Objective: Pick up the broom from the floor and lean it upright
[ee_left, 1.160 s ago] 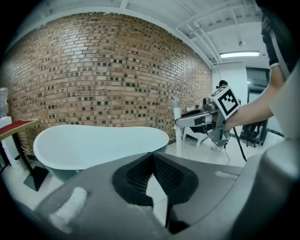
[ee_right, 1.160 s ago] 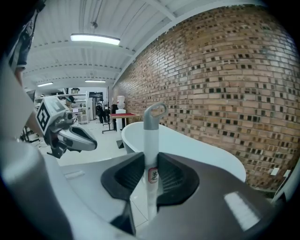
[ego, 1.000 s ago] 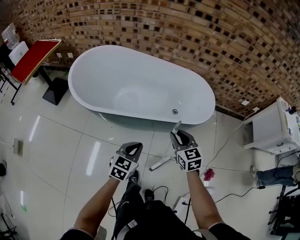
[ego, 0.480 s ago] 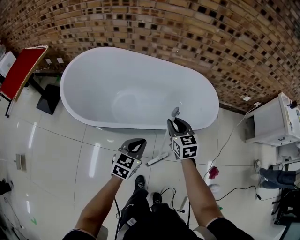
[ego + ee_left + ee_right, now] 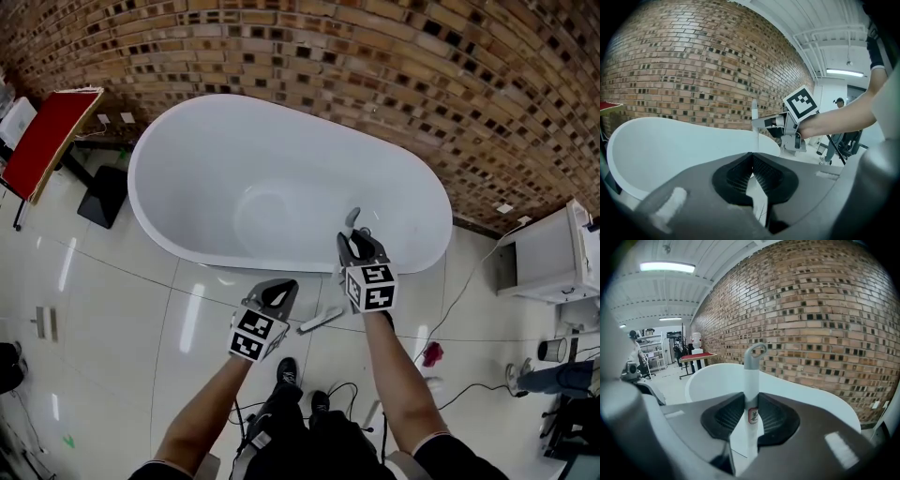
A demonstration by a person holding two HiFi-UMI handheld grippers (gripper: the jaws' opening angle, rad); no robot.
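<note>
The broom is white, with a grey loop at the handle's end point(image 5: 352, 217) and its head point(image 5: 320, 321) low near the floor. My right gripper point(image 5: 358, 240) is shut on the handle just below the loop, at the white bathtub's near rim point(image 5: 281, 265). In the right gripper view the handle point(image 5: 751, 380) stands upright between the pads, clamped in the right gripper point(image 5: 751, 404). My left gripper point(image 5: 278, 294) hangs to the left of the broom, shut, with nothing in it. In the left gripper view the left gripper point(image 5: 751, 159) faces the tub, with the right gripper point(image 5: 774, 123) and the handle point(image 5: 754, 119) ahead.
A brick wall point(image 5: 394, 84) runs behind the tub. A red table point(image 5: 52, 127) with a black base point(image 5: 101, 192) stands at the left. A white cabinet point(image 5: 548, 258) is at the right, with cables point(image 5: 469, 281) and a small red item point(image 5: 432, 353) on the tiled floor.
Both grippers have moved forward to the tub. The broom went with the right gripper, and its loop end now shows over the tub's rim. The left gripper stayed shut.
</note>
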